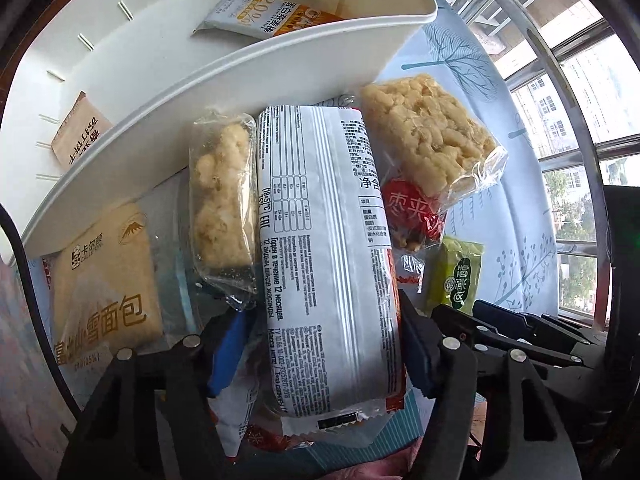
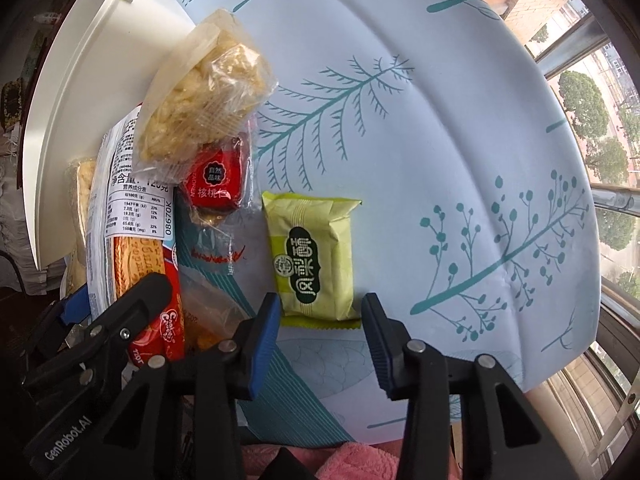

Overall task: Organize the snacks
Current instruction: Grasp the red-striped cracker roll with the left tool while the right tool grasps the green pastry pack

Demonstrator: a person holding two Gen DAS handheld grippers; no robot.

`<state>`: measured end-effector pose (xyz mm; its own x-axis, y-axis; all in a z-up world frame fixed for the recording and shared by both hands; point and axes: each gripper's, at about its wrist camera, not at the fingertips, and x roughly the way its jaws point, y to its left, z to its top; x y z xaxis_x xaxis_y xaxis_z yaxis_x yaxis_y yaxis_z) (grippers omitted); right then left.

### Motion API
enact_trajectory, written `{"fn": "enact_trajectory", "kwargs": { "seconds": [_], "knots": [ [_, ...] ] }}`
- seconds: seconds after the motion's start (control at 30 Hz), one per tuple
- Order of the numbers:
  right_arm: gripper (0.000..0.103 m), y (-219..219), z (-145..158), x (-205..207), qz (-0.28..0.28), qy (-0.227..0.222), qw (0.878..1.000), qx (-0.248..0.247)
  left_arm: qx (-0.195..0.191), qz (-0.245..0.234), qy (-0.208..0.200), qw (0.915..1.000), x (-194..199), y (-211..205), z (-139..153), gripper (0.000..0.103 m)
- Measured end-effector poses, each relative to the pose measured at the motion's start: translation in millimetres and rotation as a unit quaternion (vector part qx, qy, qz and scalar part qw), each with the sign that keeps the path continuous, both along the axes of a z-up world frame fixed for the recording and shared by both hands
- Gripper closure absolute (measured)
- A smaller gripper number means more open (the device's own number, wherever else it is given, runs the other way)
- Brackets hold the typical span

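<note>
My left gripper [image 1: 320, 356] is shut on a long white biscuit pack [image 1: 324, 248], holding it by its near end; the pack also shows in the right wrist view [image 2: 128, 208]. A white organizer box [image 1: 224, 84] lies just beyond, holding an oat bar [image 1: 256, 16] and a brown sachet [image 1: 80, 136]. My right gripper [image 2: 320, 344] is open, its fingers either side of the near end of a green pastry packet [image 2: 314, 252], apart from it. Two clear-wrapped rice crisp bars [image 1: 428, 136] [image 1: 224, 200] and a red walnut candy [image 2: 214, 184] lie by the pack.
A beige bread packet [image 1: 104, 276] lies left of the pack. The table has a pale cloth with teal plant prints [image 2: 440, 140]. The box wall [image 2: 80, 120] stands at the left. Windows with rails [image 2: 600, 200] run along the table's far right edge.
</note>
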<state>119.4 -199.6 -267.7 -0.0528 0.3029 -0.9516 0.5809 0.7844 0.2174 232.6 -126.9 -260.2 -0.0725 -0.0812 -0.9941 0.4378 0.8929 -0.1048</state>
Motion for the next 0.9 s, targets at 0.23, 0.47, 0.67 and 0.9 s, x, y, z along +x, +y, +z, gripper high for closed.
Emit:
{"fn": "enact_trajectory", "kwargs": {
  "seconds": [0.23, 0.47, 0.67, 0.9],
  "knots": [
    [0.061, 14, 1, 3, 0.021, -0.005, 1.0, -0.02, -0.004, 0.001, -0.004, 1.0, -3, 2, 10, 0.048],
    [0.064, 15, 5, -8, 0.017, 0.0, 1.0, -0.025, -0.014, 0.019, 0.011, 0.9997, -3, 10, 17, 0.049],
    [0.069, 9, 11, -17, 0.002, -0.008, 1.0, -0.028, -0.044, 0.05, 0.013, 0.9977, -6, 22, 27, 0.049],
    [0.069, 3, 28, -32, 0.004, -0.03, 0.999, -0.035, -0.068, 0.081, -0.003, 0.9944, -14, 35, 42, 0.05]
  ]
}}
